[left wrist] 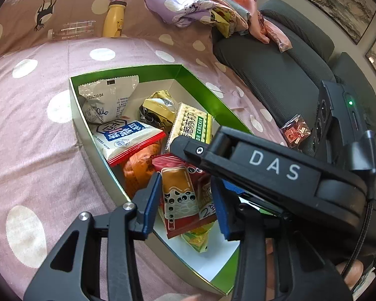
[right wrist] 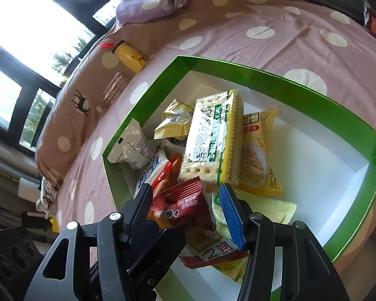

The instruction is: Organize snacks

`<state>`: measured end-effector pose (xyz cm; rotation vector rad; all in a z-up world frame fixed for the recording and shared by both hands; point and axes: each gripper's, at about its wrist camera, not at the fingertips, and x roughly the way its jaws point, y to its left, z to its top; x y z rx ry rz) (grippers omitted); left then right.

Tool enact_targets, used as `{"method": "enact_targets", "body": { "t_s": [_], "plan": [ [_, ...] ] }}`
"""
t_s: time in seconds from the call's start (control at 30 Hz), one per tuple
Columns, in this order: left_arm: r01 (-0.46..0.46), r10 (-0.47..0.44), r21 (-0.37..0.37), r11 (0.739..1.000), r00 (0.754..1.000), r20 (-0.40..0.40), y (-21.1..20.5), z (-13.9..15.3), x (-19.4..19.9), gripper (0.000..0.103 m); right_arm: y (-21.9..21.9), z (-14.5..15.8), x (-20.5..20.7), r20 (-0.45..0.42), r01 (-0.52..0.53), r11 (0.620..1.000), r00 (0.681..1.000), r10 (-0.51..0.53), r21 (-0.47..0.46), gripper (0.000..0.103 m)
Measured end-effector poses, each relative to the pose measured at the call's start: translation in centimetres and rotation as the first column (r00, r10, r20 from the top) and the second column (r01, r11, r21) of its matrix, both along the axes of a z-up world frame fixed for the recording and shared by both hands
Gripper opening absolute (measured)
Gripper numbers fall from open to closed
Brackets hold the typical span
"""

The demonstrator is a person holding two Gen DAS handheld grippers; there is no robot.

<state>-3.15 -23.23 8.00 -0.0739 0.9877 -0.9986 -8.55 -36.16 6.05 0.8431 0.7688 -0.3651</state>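
A green box (left wrist: 163, 71) with a white interior sits on a pink bedspread (left wrist: 37, 125) with pale polka dots, and both grippers hang over its near end, angled downward. The left gripper (left wrist: 186, 200) has its jaws spread; the red bubble-tea packet (left wrist: 180, 200) lies between the blue pads, with a gap visible on each side, so the pads do not press on it. The right gripper (right wrist: 185, 208) likewise stands with jaws apart above the same red packet (right wrist: 185, 203), which lies between its fingers; whether either pad touches the wrapper cannot be told from this view. In the left wrist view the body of the right gripper, marked "DAS", crosses the frame just above the left gripper's right finger. The box holds a loose heap of snacks: a soda cracker pack (right wrist: 213, 143) lying tilted on top of the pile, a yellow snack bag (right wrist: 258, 155) beside it to the right, a gold packet (right wrist: 175, 123) toward the far end, a white and silver packet (left wrist: 107, 100) against the left wall, a blue and white packet (left wrist: 126, 138) and an orange packet (left wrist: 137, 168) beneath it. A small red packet (left wrist: 294, 130) lies outside the box on the dark grey sofa (left wrist: 275, 75). A yellow bottle (left wrist: 114, 20) and a clear bottle (left wrist: 72, 30) rest by the brown pillow (left wrist: 17, 15), well apart from the box.
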Motion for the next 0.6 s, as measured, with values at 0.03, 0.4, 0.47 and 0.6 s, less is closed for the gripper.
{"method": "enact_targets", "body": {
  "t_s": [0.03,0.4,0.47,0.6],
  "plan": [
    [-0.001,0.001,0.001,1.000,1.000,0.002,0.0,0.1,-0.1,0.044,0.0,0.1,-0.1,0.005,0.000,1.000,1.000,0.000,0.000,0.059],
    [-0.060,0.058,0.020,0.998,0.994,0.088,1.0,1.7,-0.8,0.071,0.3,2.2,-1.5,0.065,0.058,0.996,0.996,-0.054,-0.072,0.078],
    [-0.069,0.067,0.017,0.997,0.991,0.118,1.2,2.2,-0.9,0.076,0.4,2.8,-1.9,0.086,0.072,0.993,0.994,-0.064,-0.093,0.080],
    [-0.113,0.105,0.035,0.993,0.978,0.182,1.7,3.1,-1.1,0.094,0.8,4.1,-2.8,0.112,0.104,0.985,0.990,-0.088,-0.140,0.086]
  ]
}}
